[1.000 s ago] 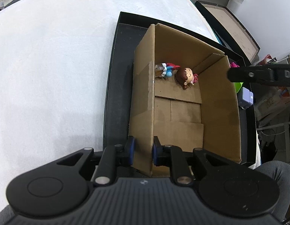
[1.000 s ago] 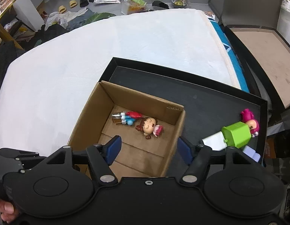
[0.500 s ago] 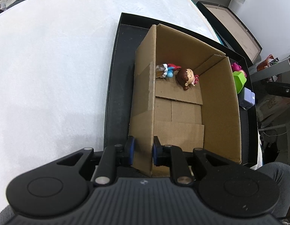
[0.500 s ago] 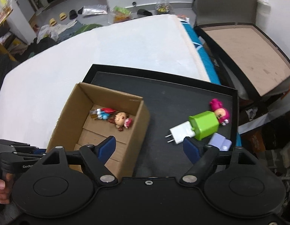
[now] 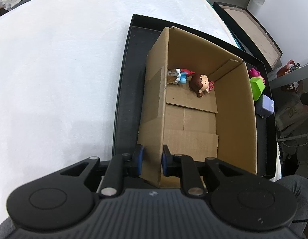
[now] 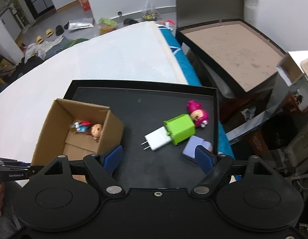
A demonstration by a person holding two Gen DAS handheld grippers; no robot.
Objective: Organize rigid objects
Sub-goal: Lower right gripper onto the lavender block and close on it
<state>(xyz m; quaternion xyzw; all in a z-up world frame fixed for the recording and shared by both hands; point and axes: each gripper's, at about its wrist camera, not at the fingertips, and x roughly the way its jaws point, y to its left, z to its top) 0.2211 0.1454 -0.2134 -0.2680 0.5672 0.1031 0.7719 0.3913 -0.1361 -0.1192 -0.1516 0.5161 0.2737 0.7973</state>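
My left gripper is shut on the near left wall of the cardboard box, which stands in a black tray. A brown-haired doll and a small red-and-blue figure lie at the box's far end. My right gripper hangs open above the tray, nothing between its pads. Ahead of it lie a green block joined to a white plug, a pink doll and a lilac block. The box is to its left.
The tray rests on a white padded surface. A second black tray with a brown bottom stands off to the right. Clutter lies on the floor beyond. A grey-trousered knee shows at the lower right of the left wrist view.
My right gripper has swung right from over the box to over the loose toys, and its jaws have widened. The left gripper and box have stayed put.
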